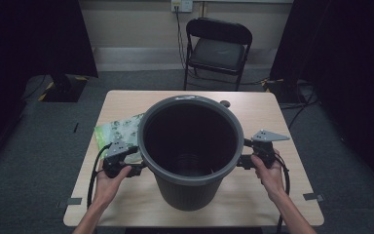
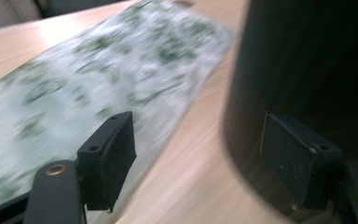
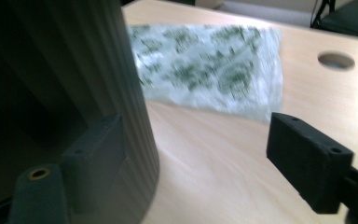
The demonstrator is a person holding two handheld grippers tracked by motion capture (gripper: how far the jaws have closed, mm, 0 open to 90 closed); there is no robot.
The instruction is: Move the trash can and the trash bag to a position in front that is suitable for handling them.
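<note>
We hold one claw at each side of the tall dark grey plastic bin point(image 1: 190, 151), which stands upright in the middle of the light wooden desk point(image 1: 253, 195), nearest to us. The left claw point(image 1: 137, 169) is low against the left wall of the bin, and the right claw point(image 1: 240, 161) against the right wall. In the left gripper view, the jaws of the left claw point(image 2: 200, 154) stand apart, nothing pressed between them; one jaw is just beside the wall of the bin point(image 2: 307, 70). In the right gripper view, the right claw point(image 3: 200, 168) is also apart, one jaw close at the ribbed wall point(image 3: 65, 70), the other free over the desk. Both grips look released.

Farther away, behind the left side of the bin, lies flat the thin green-and-white printed plastic bag point(image 1: 117, 131). It lies forward and to the left, so we judge the left claw is the nearer one to reach it.
</note>
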